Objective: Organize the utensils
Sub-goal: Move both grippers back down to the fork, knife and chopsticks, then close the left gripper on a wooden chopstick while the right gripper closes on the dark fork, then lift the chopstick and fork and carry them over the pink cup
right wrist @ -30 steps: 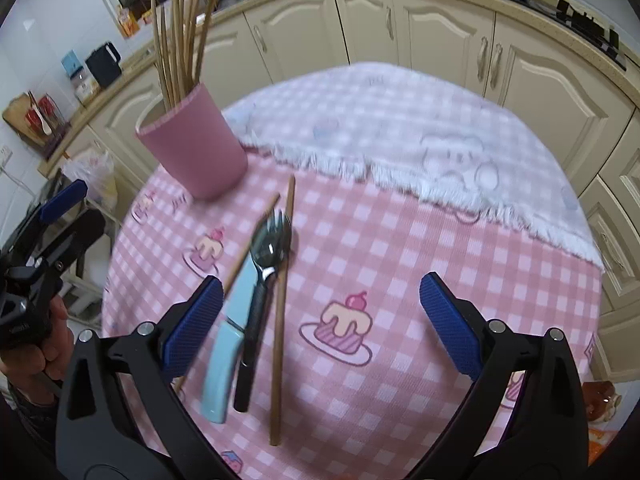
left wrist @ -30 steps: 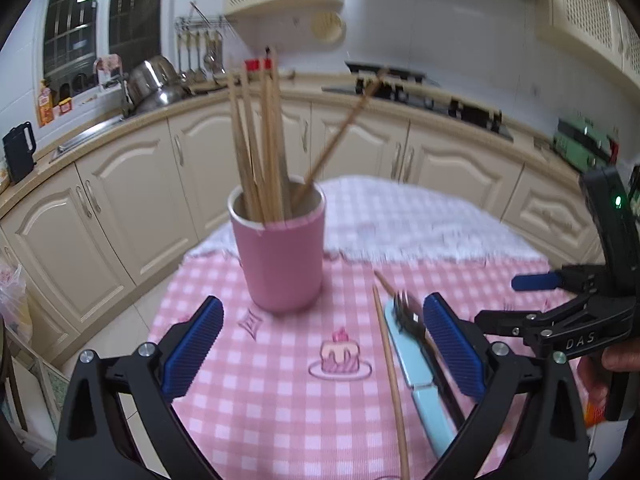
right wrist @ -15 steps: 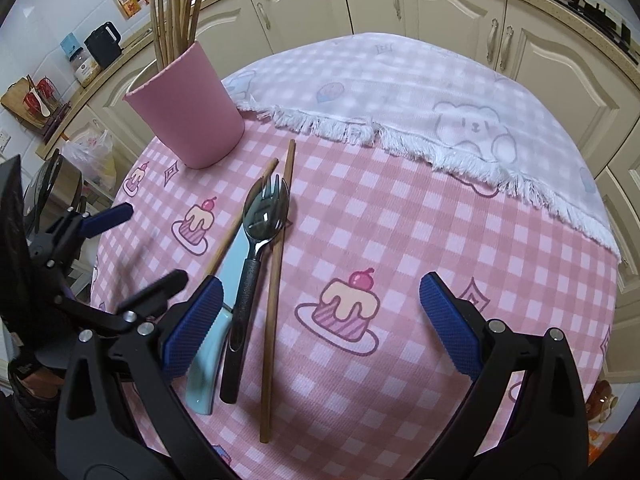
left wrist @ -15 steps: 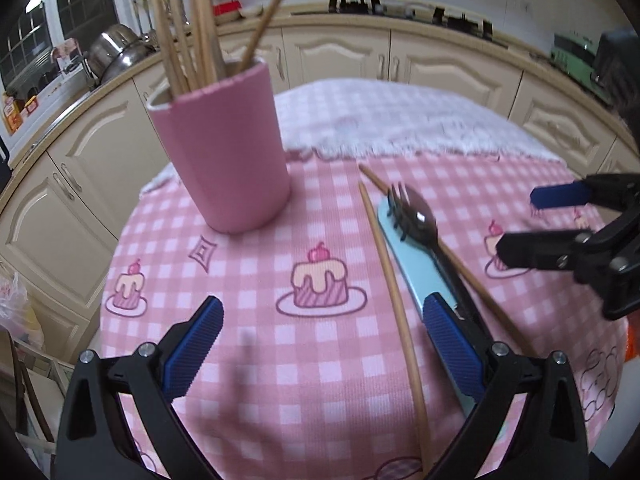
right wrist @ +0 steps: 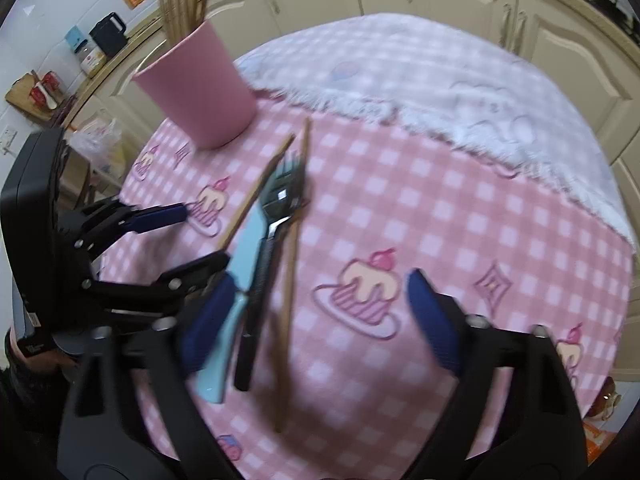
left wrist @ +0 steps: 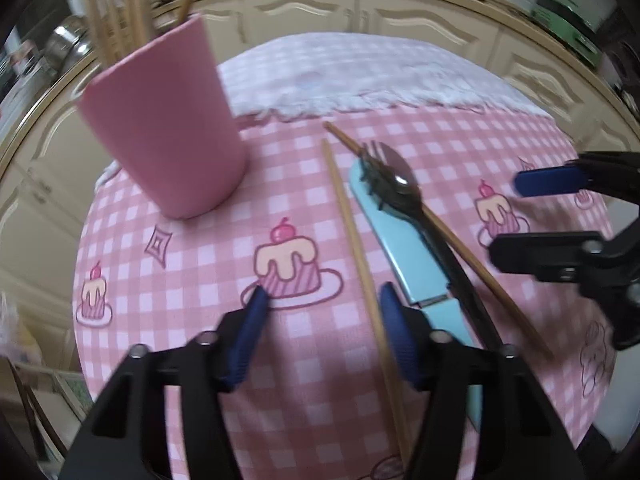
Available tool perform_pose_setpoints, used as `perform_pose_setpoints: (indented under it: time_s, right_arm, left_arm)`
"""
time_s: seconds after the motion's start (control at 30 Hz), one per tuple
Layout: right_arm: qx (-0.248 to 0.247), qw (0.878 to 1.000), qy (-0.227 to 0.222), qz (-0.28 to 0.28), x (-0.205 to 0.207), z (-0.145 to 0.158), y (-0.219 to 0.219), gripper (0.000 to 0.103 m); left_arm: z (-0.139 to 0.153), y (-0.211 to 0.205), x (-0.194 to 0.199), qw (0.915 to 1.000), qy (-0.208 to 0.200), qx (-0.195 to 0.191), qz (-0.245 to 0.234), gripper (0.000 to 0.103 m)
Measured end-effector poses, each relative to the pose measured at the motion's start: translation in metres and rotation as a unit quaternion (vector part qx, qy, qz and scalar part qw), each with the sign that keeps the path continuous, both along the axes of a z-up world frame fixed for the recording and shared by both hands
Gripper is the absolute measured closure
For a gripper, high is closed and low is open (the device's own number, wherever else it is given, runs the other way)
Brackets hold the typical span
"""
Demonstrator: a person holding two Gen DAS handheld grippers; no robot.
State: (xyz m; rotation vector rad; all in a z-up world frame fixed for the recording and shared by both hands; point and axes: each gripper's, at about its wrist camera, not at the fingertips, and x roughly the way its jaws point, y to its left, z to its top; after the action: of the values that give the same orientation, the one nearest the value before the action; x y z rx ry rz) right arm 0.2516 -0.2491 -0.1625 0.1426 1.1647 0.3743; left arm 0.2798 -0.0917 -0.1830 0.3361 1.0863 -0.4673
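Left gripper low over pink checked tablecloth, jaws partly apart, nothing between them; nearest chopstick runs just beside its right finger. Right gripper jaws wide, holding nothing. Black fork lies on blue utensil, second chopstick alongside. Pink cup upright, holding chopsticks

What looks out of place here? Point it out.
A black fork, a light blue utensil and two loose chopsticks lie piled crookedly on the tablecloth, while the other chopsticks stand in the pink cup.
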Motion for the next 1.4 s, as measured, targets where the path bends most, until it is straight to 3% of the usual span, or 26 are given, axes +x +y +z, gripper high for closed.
perform_pose_setpoints:
  time_s: [0.1, 0.17, 0.23, 0.57, 0.7, 0.8, 1.17, 1.4]
  right_arm:
    - [0.016, 1.000, 0.008, 0.015, 0.001, -0.001, 0.011, 0.051]
    - [0.028, 0.999, 0.013, 0.023, 0.003, -0.002, 0.020, 0.060]
    - [0.031, 0.999, 0.018, 0.025, 0.006, -0.004, 0.025, 0.067]
    - [0.028, 0.999, 0.045, 0.014, 0.023, -0.015, 0.035, 0.072]
    - [0.037, 0.998, 0.049, 0.001, 0.029, -0.017, 0.027, 0.090]
    - [0.037, 0.998, 0.046, 0.008, 0.028, -0.016, 0.025, 0.092]
    - [0.082, 0.997, 0.016, 0.006, 0.013, -0.002, 0.009, 0.093]
    - [0.122, 0.992, -0.037, -0.018, 0.000, 0.019, -0.009, 0.093]
  left_arm:
    - [0.002, -0.002, 0.002, 0.9997, 0.007, 0.007, -0.022, 0.079]
    - [0.002, -0.002, 0.005, 0.9995, 0.009, 0.011, -0.026, 0.085]
    - [0.001, 0.003, 0.008, 0.9996, 0.012, 0.009, -0.025, 0.085]
    - [-0.001, 0.006, 0.009, 0.9994, 0.011, 0.006, -0.032, 0.084]
    - [-0.001, 0.002, 0.012, 0.9989, 0.012, 0.013, -0.044, 0.087]
    - [0.000, -0.001, 0.012, 0.9984, 0.017, 0.008, -0.054, 0.097]
    - [0.005, 0.011, 0.006, 0.9993, 0.014, -0.031, -0.017, 0.098]
    - [0.033, 0.036, -0.015, 0.9940, -0.019, -0.107, 0.010, 0.098]
